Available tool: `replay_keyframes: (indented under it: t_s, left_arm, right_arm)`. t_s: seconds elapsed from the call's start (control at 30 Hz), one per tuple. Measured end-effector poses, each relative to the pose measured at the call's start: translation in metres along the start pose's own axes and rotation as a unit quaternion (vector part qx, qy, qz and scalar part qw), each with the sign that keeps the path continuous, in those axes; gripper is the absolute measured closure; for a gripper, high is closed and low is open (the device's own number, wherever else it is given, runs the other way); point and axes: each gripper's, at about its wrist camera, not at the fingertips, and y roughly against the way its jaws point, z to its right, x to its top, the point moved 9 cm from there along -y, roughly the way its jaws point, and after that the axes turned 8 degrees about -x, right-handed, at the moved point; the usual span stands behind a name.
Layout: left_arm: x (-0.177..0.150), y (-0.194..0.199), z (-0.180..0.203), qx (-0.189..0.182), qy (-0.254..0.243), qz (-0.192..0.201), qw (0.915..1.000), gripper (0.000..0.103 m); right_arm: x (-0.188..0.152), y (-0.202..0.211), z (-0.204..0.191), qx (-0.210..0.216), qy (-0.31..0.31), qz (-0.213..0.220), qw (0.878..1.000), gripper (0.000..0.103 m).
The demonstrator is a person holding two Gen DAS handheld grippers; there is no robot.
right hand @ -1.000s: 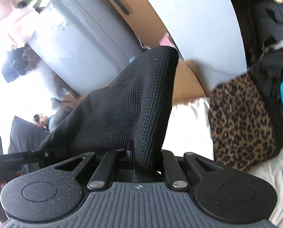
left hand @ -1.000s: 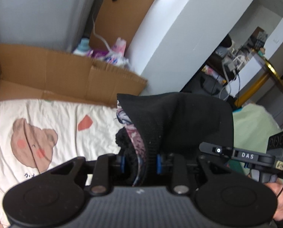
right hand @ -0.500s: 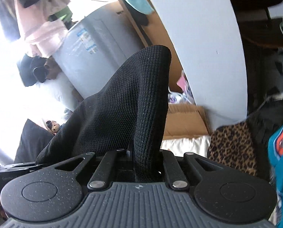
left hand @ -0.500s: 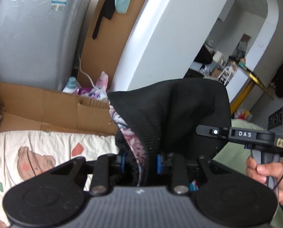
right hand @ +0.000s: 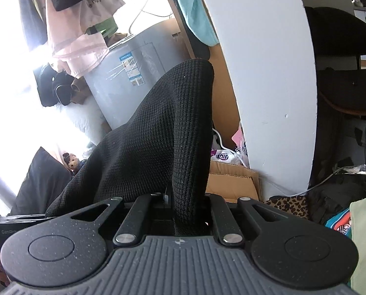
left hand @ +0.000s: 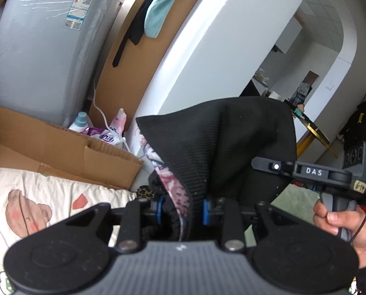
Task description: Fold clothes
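Beside the bear-print sheet (left hand: 47,196), a cardboard box (left hand: 60,147) and grey appliance (left hand: 42,56).

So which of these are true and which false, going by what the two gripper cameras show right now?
1. Both grippers grip the same black knit garment. True: left gripper and right gripper each pinch it.
2. The bedsheet is plain white. False: it has bear prints.
3. A teal cloth hangs above the cardboard box. True.
4. The leopard-print fabric is held in the right gripper. False: it lies behind, untouched.
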Motion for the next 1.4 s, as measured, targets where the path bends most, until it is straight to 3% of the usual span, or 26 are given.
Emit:
replay_keyframes:
  t_s: [0.7,1.03,1.4]
  left_arm:
    - [-0.039,-0.078,0.037,-0.047,-0.012,-0.017,0.9987,0.073]
    - [-0.054,-0.112,0.026,-0.04,-0.013,-0.023,0.9988,0.073]
    - [-0.084,-0.184,0.002,-0.055,-0.01,-0.041,0.9976,0.073]
  right_arm:
    - [-0.026,0.025,0.091,-0.066,0.002,0.007,0.998,0.096]
    - [-0.042,-0.002,0.121,-0.08,0.001,0.005,0.997,0.096]
    - [-0.069,-0.052,0.173,-0.113,-0.002,-0.006,0.994,0.096]
